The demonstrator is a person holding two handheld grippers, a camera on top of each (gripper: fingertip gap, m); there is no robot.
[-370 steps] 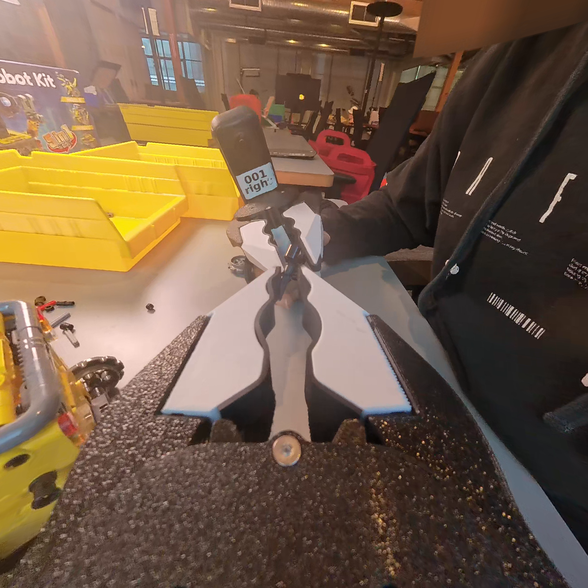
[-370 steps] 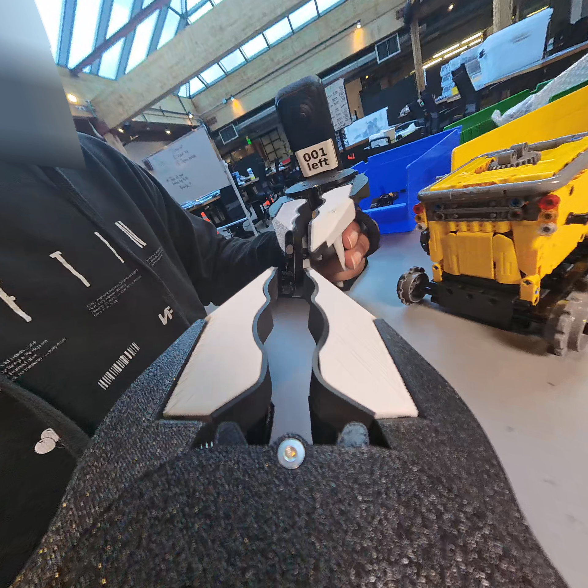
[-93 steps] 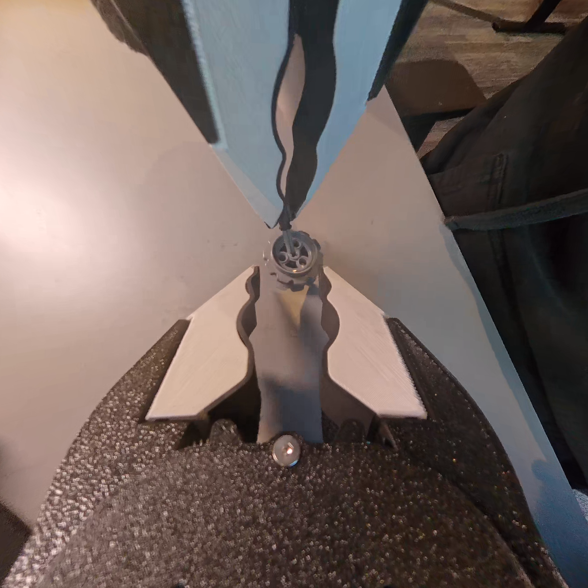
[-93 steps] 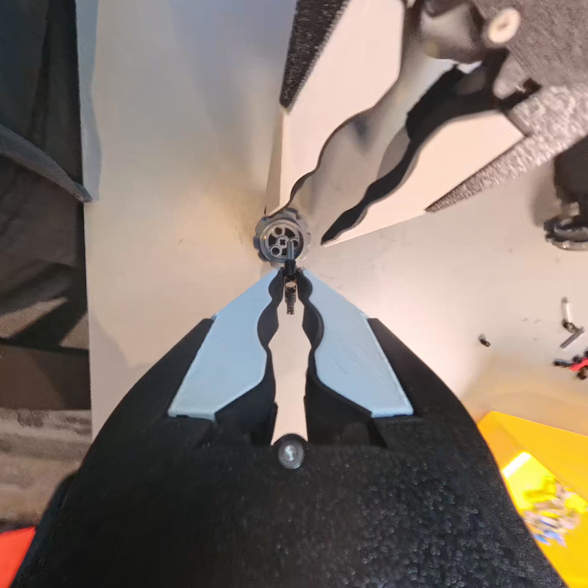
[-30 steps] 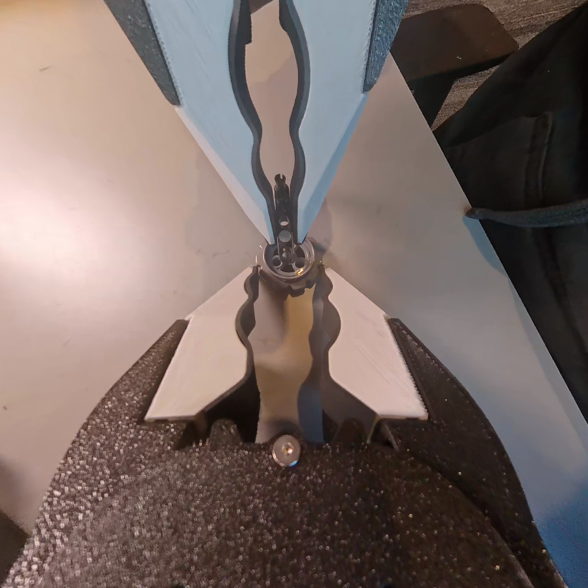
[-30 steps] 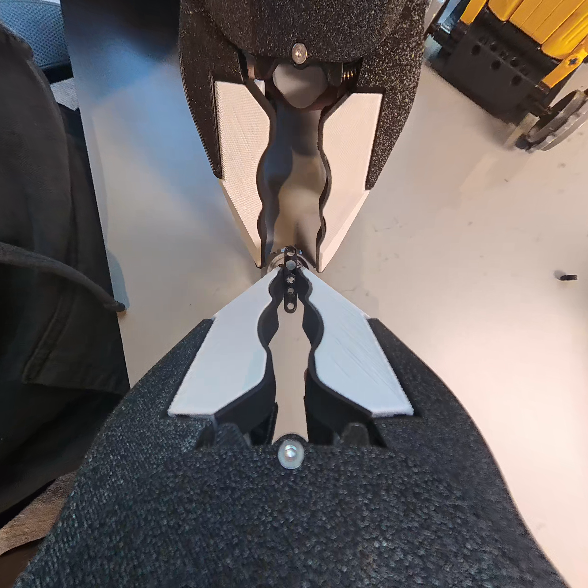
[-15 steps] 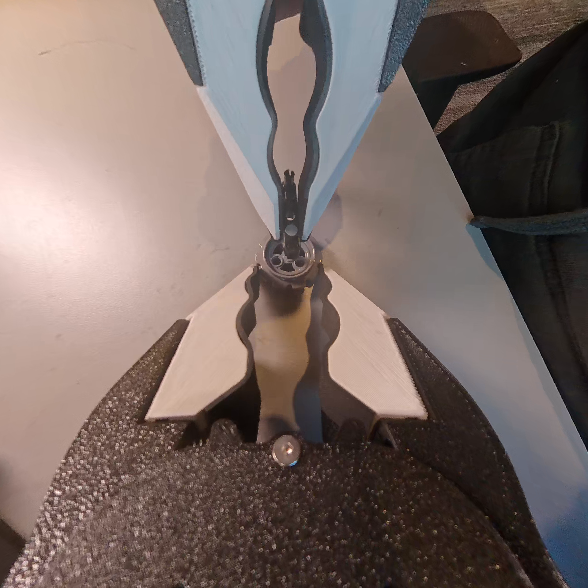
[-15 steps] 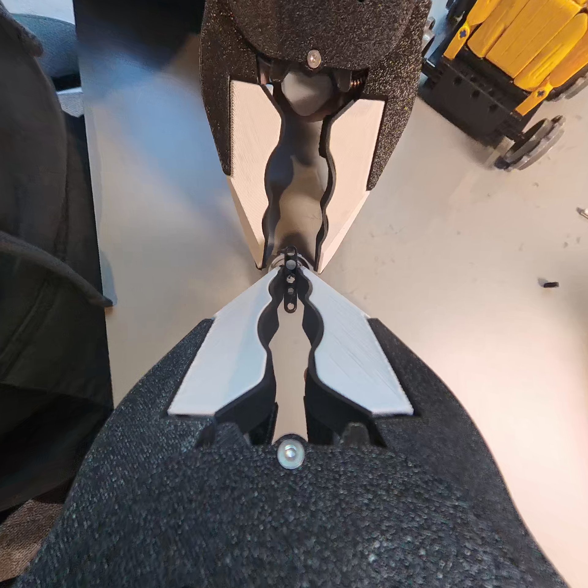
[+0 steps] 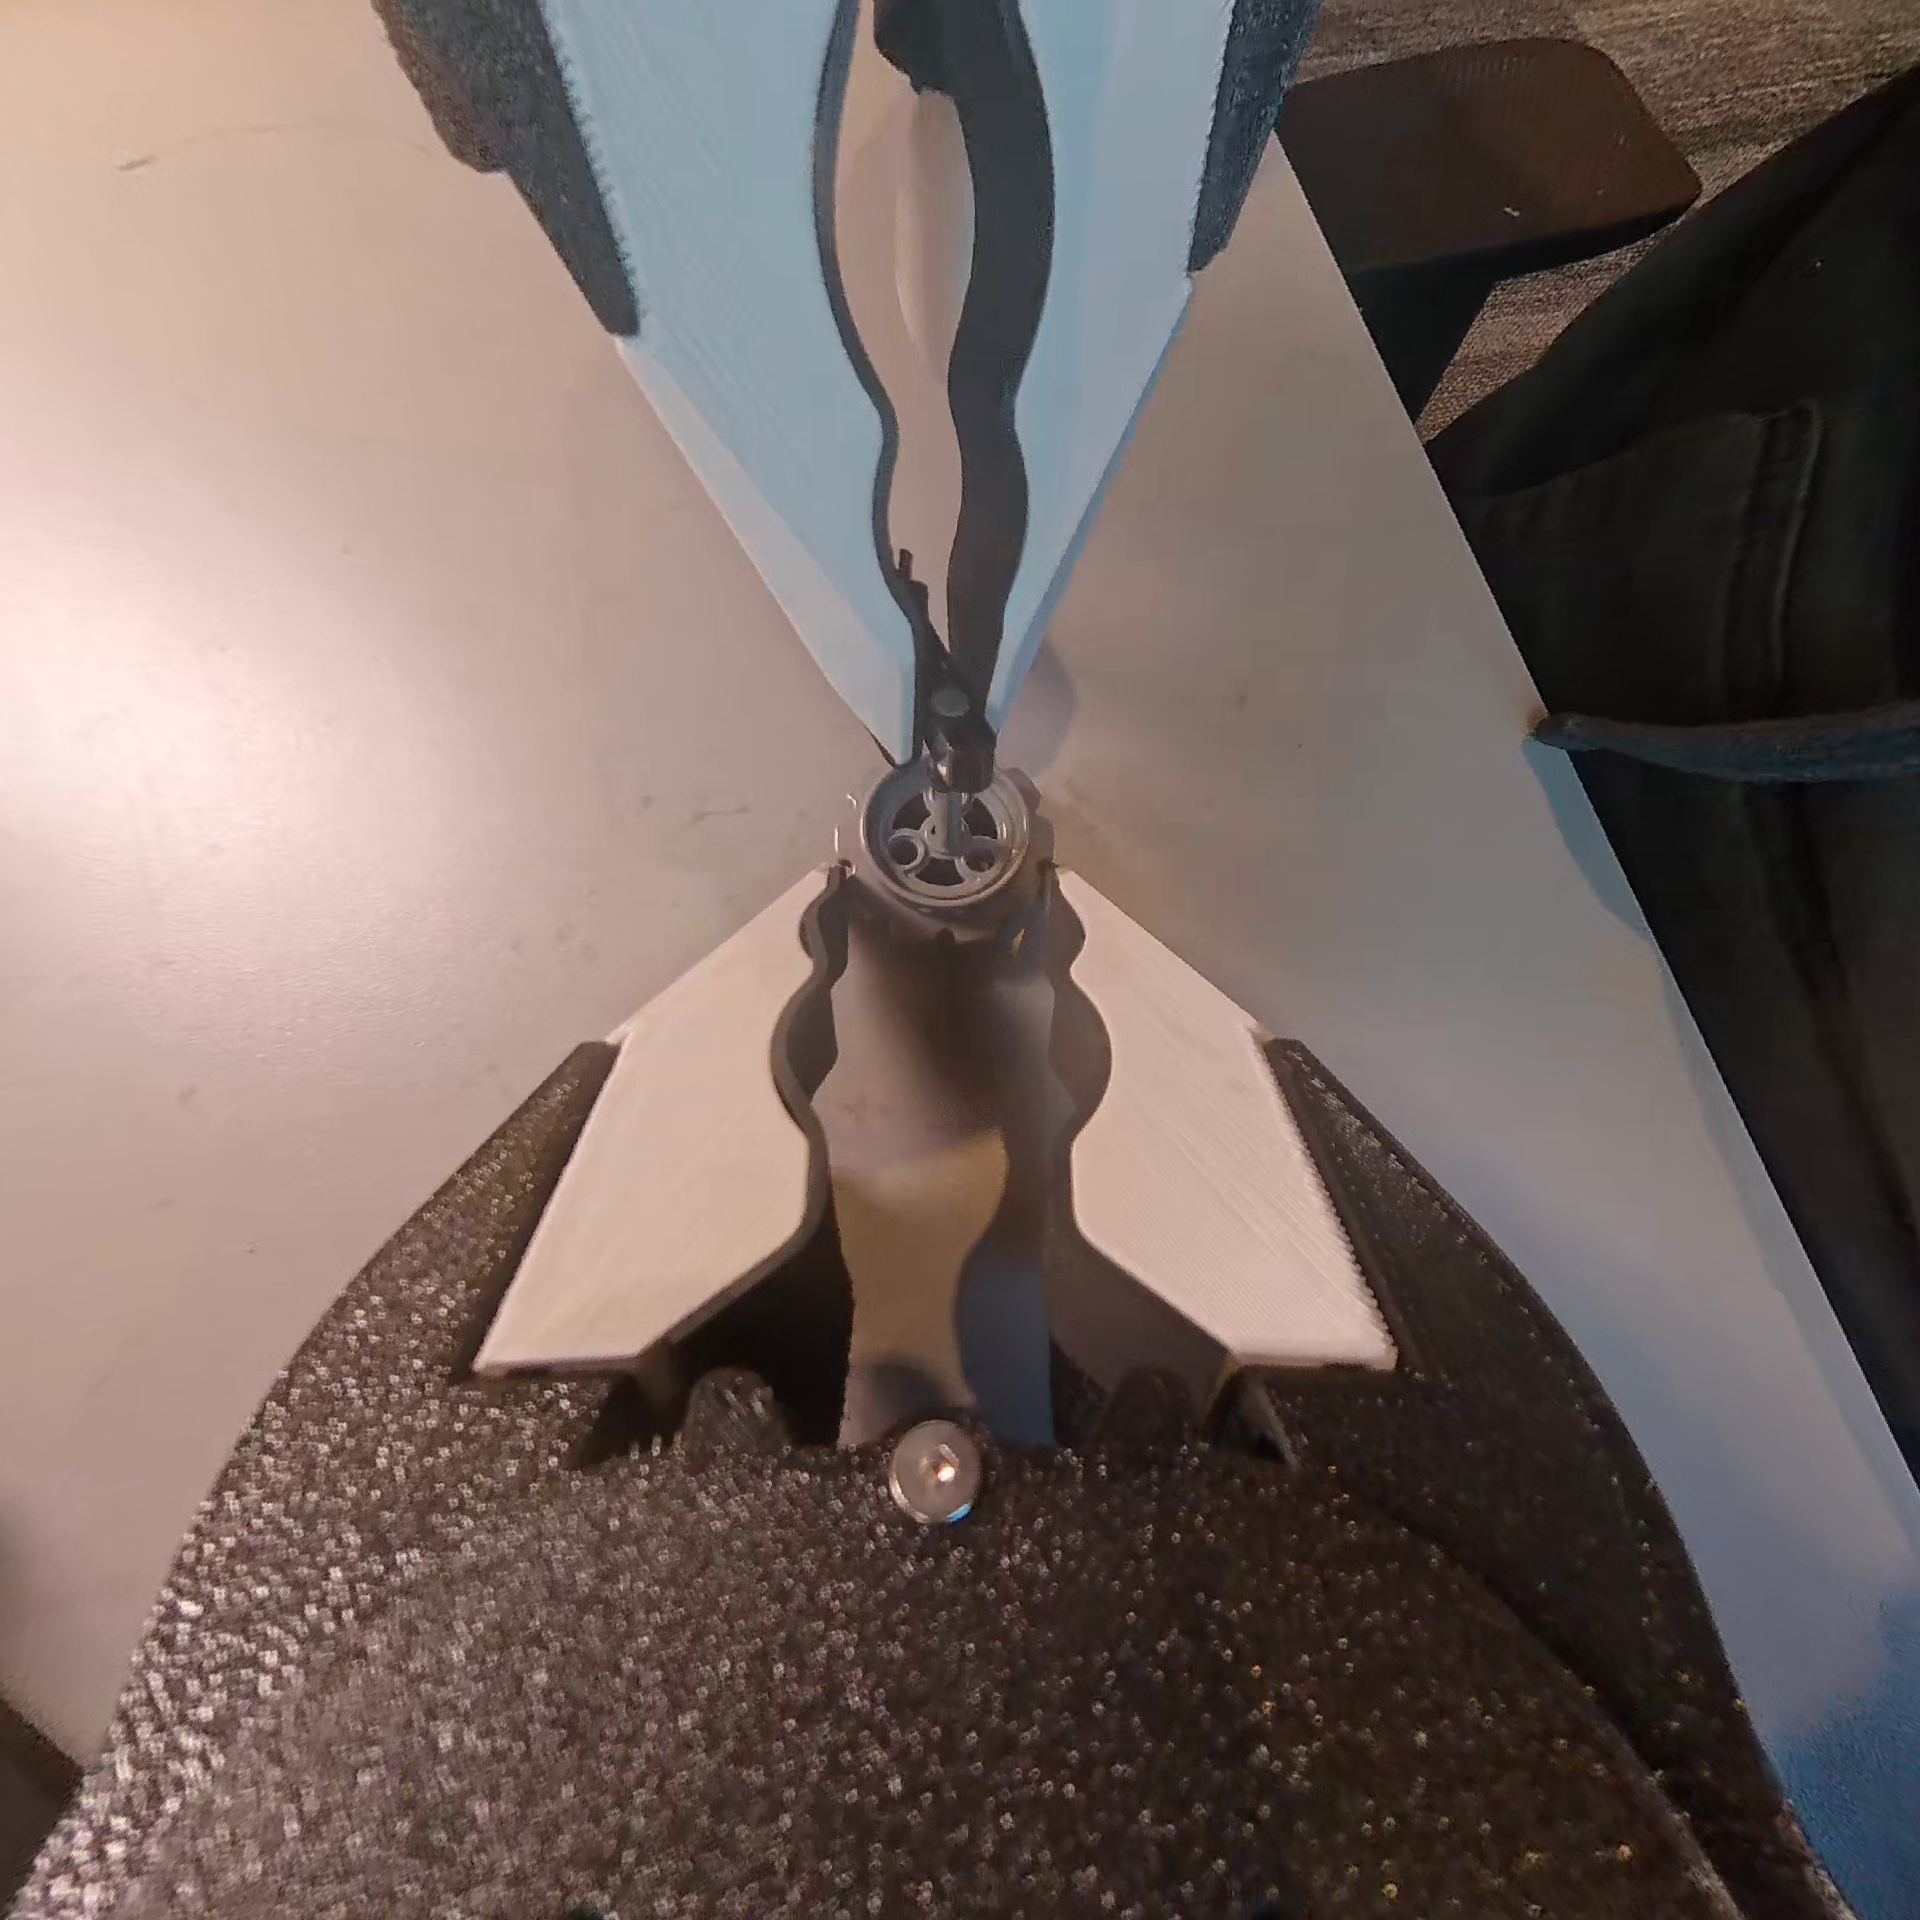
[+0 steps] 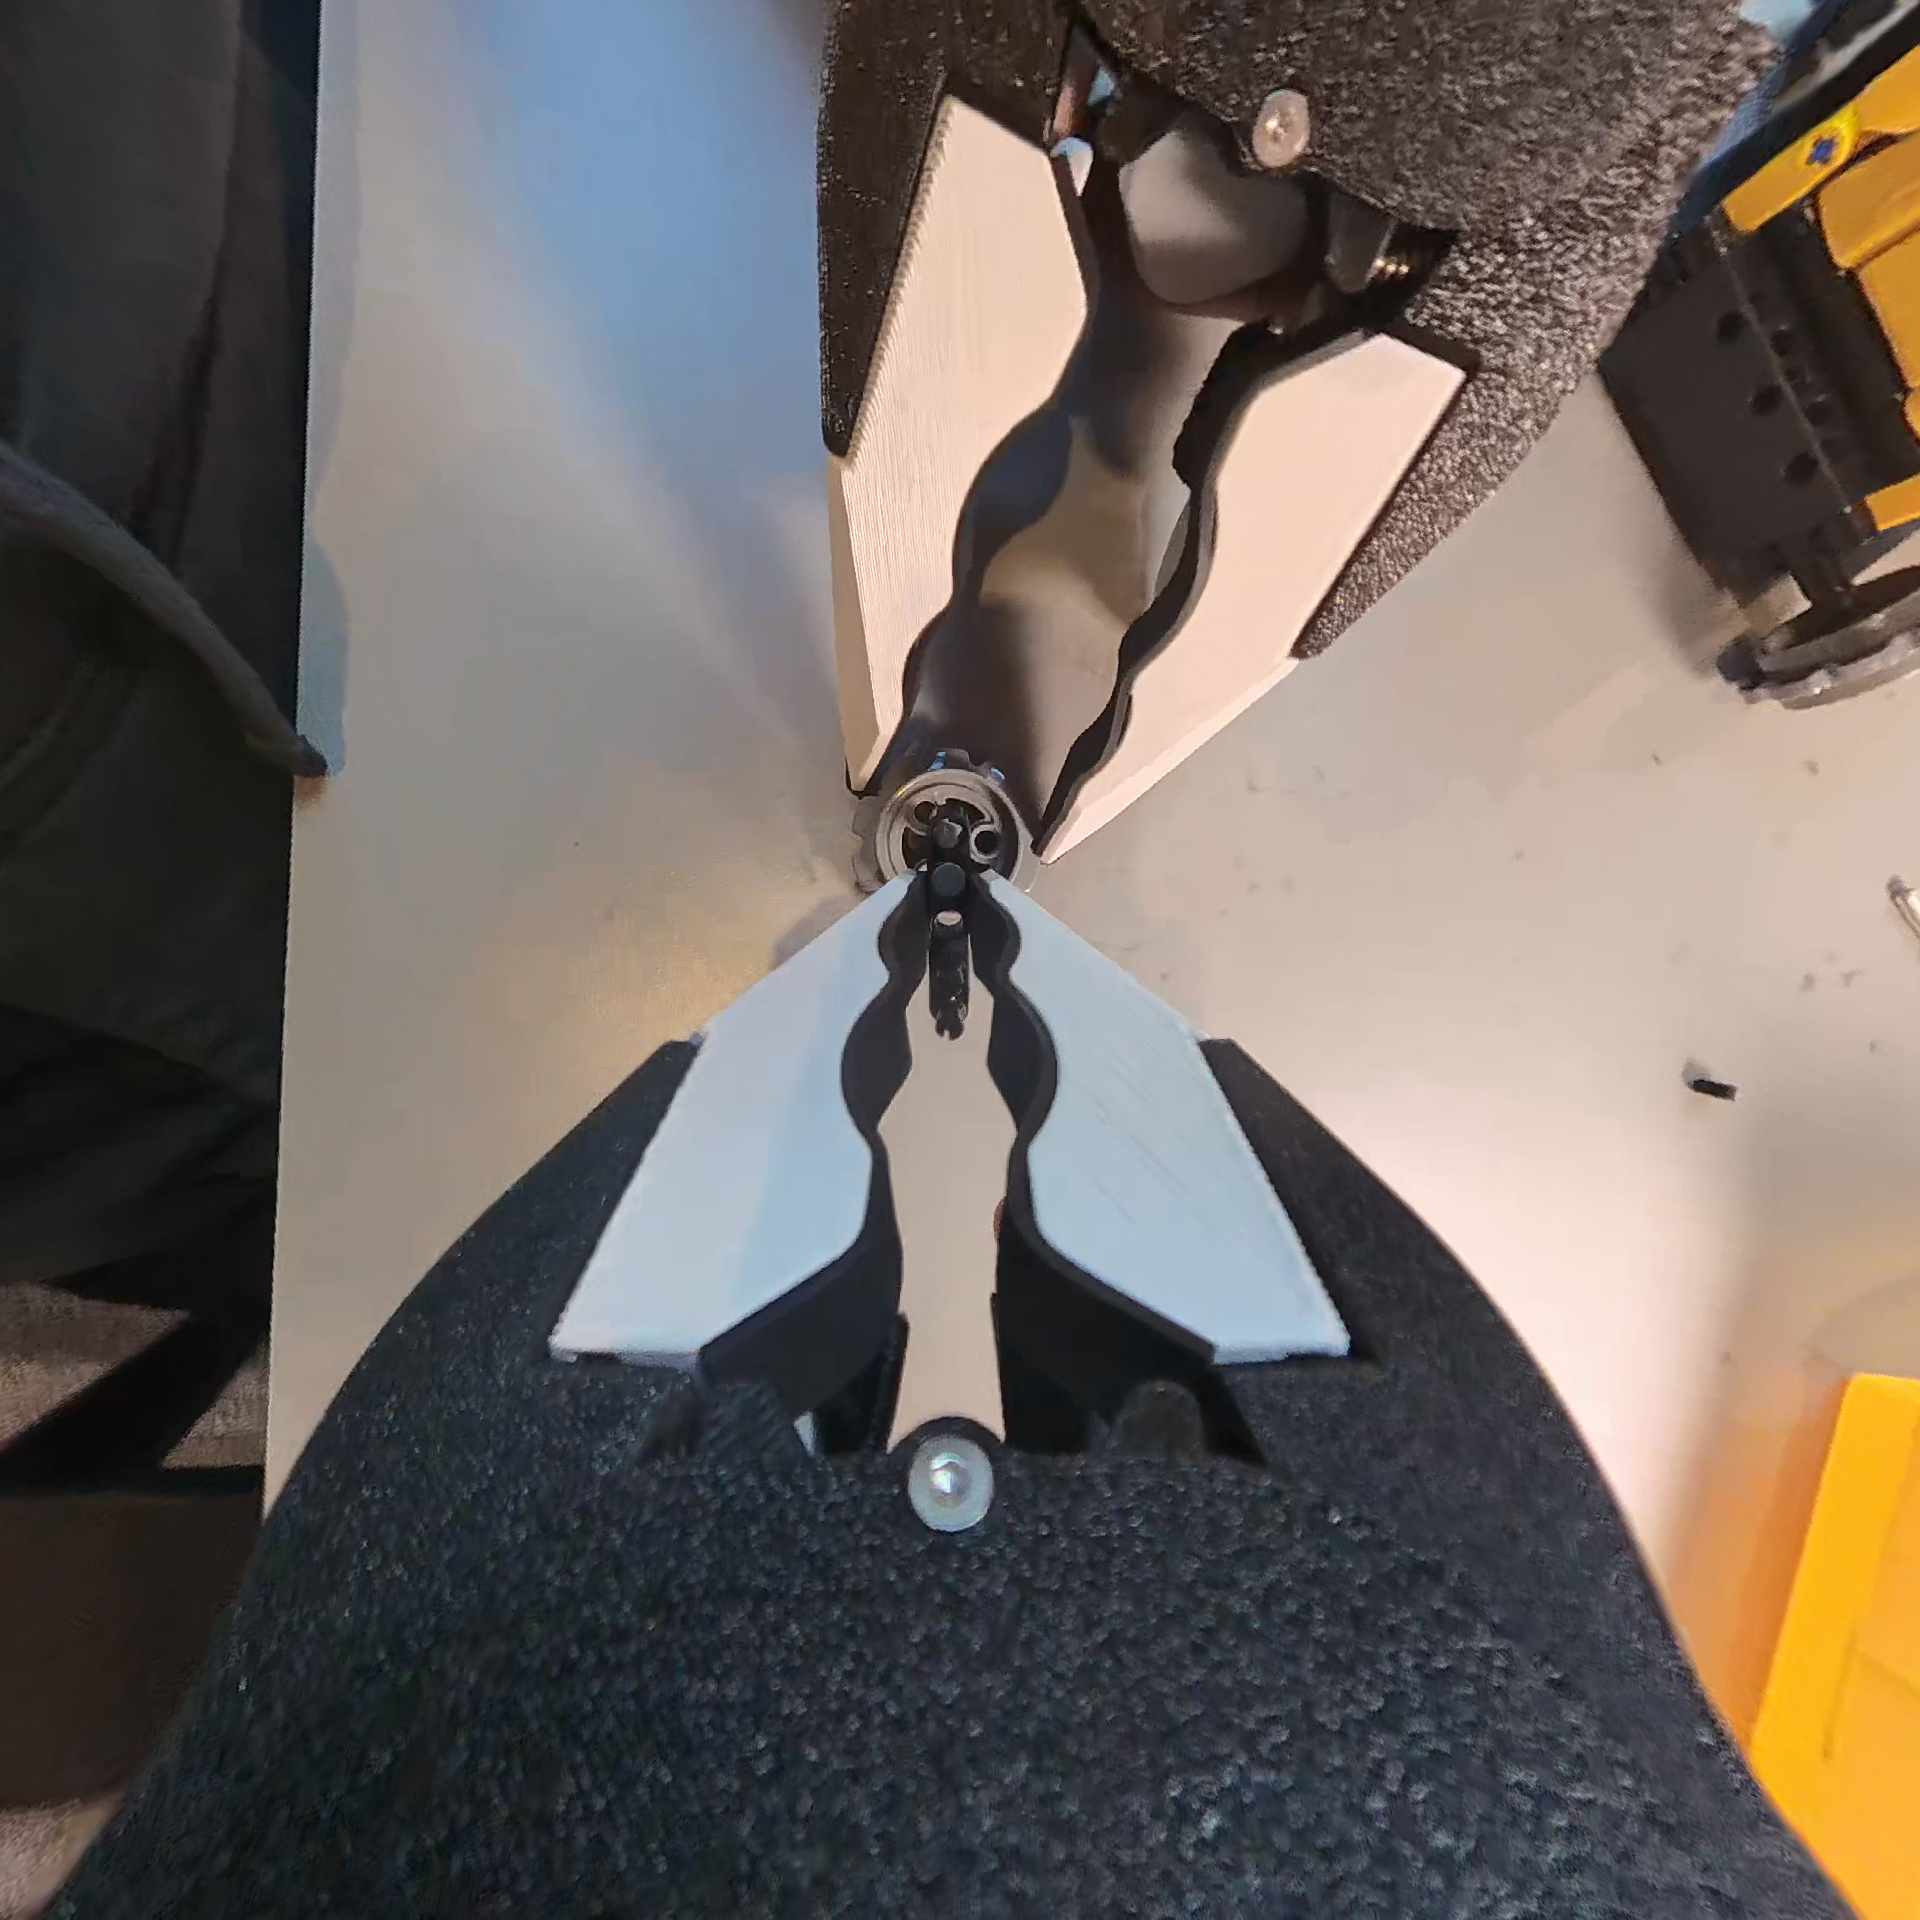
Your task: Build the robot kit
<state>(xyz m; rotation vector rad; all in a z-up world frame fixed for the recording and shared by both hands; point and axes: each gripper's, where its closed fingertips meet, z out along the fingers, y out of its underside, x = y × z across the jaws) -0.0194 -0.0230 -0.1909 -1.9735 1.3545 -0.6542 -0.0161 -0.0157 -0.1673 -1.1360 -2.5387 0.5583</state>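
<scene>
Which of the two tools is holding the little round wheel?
The left tool, with its tips spread around the grey wheel. The right tool pinches a thin black pin instead, poking at the wheel's hub.

A pale table (image 10: 582, 436) is filling both views. A yellow and black toy vehicle (image 10: 1797, 343) is sitting at its far right, a yellow bin (image 10: 1839, 1621) is showing at the near right, and a small black piece (image 10: 1709, 1087) is lying between them. Dark clothing (image 9: 1714, 644) is hanging beside the table edge.

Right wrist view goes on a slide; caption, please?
Right gripper pinches a thin black pin, its tip at the hub of a small grey toothed wheel held by the left gripper.
</scene>
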